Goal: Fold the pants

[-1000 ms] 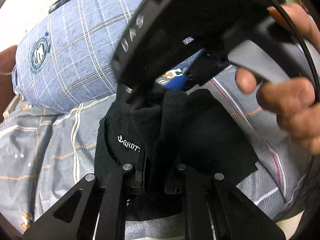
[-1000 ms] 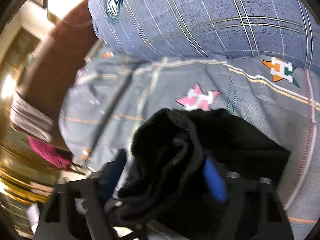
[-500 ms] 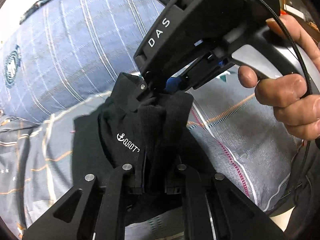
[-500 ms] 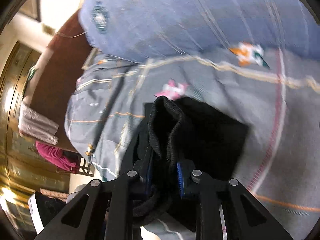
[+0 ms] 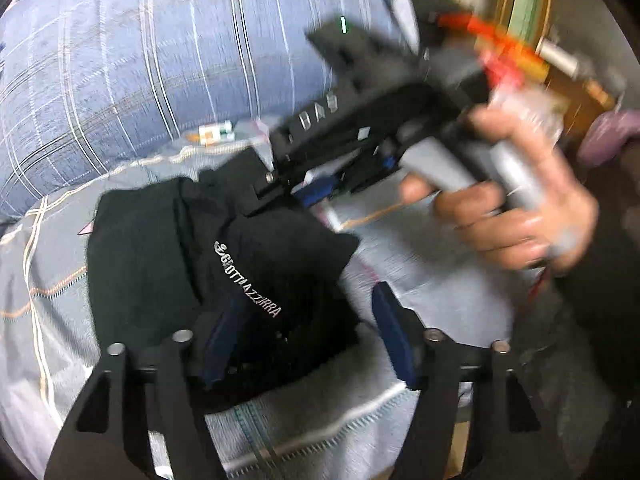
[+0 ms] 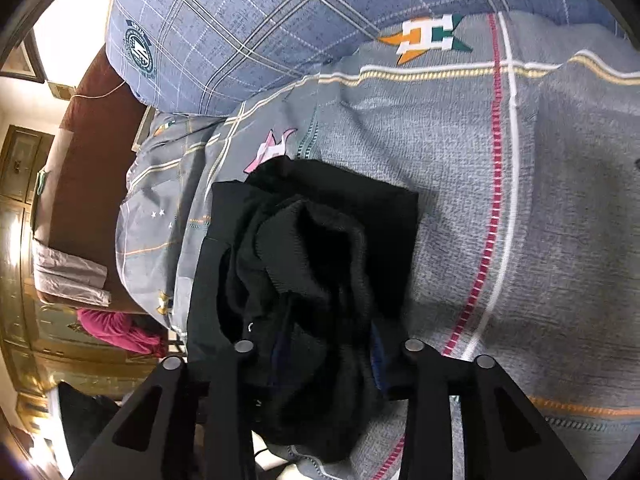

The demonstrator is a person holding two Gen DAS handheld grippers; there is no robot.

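The black pants (image 5: 192,256) lie bunched in a folded heap on the grey patterned bedsheet (image 5: 420,264), white lettering facing up. My left gripper (image 5: 304,340) is open, its blue pads spread, with the pants' near edge between them. In the left wrist view the right gripper (image 5: 316,192) hangs above the pants' far edge, held by a hand (image 5: 516,216). In the right wrist view the pants (image 6: 312,240) sit as a rumpled pile, and my right gripper (image 6: 326,350) is open around their near edge.
A blue checked pillow (image 5: 160,52) lies behind the pants; it also shows in the right wrist view (image 6: 280,20). The bed's left edge (image 6: 132,264) drops to a brown headboard, wooden cupboards and a pink cloth (image 6: 116,328).
Both grippers have opened and let go of the pants, which now rest on the bed. The right gripper has pulled back to the right and up.
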